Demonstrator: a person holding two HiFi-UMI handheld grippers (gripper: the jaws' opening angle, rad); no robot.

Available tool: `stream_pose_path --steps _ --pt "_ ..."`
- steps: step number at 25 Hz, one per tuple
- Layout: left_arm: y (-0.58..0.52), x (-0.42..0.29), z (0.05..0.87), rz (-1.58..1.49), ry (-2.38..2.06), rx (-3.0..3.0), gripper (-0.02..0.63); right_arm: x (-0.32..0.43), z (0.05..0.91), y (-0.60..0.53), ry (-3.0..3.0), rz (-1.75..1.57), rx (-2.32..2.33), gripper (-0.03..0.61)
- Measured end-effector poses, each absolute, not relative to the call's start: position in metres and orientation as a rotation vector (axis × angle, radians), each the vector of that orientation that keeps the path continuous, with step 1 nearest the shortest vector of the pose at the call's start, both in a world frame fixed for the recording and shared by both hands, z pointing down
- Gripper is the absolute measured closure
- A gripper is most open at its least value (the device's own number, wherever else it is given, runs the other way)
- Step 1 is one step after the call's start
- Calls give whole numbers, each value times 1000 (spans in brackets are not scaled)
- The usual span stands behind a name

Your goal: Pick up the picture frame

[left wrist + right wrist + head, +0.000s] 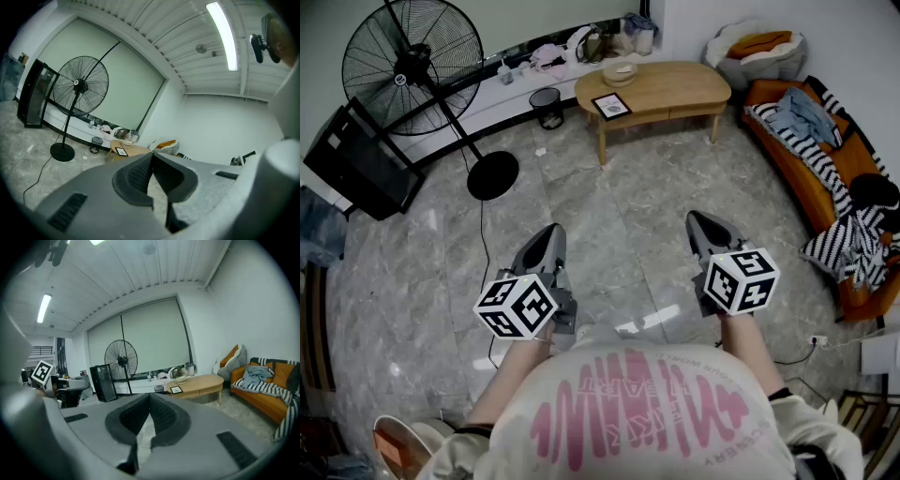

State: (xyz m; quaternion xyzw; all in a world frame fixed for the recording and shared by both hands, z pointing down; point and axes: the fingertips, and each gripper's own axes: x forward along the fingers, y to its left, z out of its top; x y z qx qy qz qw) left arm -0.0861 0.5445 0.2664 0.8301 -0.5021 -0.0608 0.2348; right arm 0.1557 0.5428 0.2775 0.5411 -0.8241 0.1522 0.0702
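A small dark picture frame (611,106) lies flat on the left end of the wooden coffee table (675,86), far ahead across the marble floor. The frame also shows in the left gripper view (122,152) and in the right gripper view (176,389). My left gripper (551,232) and right gripper (697,221) hover side by side close to the person's body, well short of the table. Both point roughly level toward it. Each has its tips touching and nothing between them.
A large standing fan (412,61) with a round base (493,174) and trailing cord stands left. A black cabinet (358,161) sits at far left, a waste bin (547,105) beside the table, a bowl (620,72) on it. An orange sofa (825,169) with clothes lines the right.
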Motion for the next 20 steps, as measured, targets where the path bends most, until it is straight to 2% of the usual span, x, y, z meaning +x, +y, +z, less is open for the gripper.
stream_pose_path --steps 12,20 --pt "528 -95 280 -144 -1387 2238 611 151 300 523 -2455 536 1597 574" --pt "447 -115 302 -134 -1351 2209 611 138 314 449 -2420 597 1639 574"
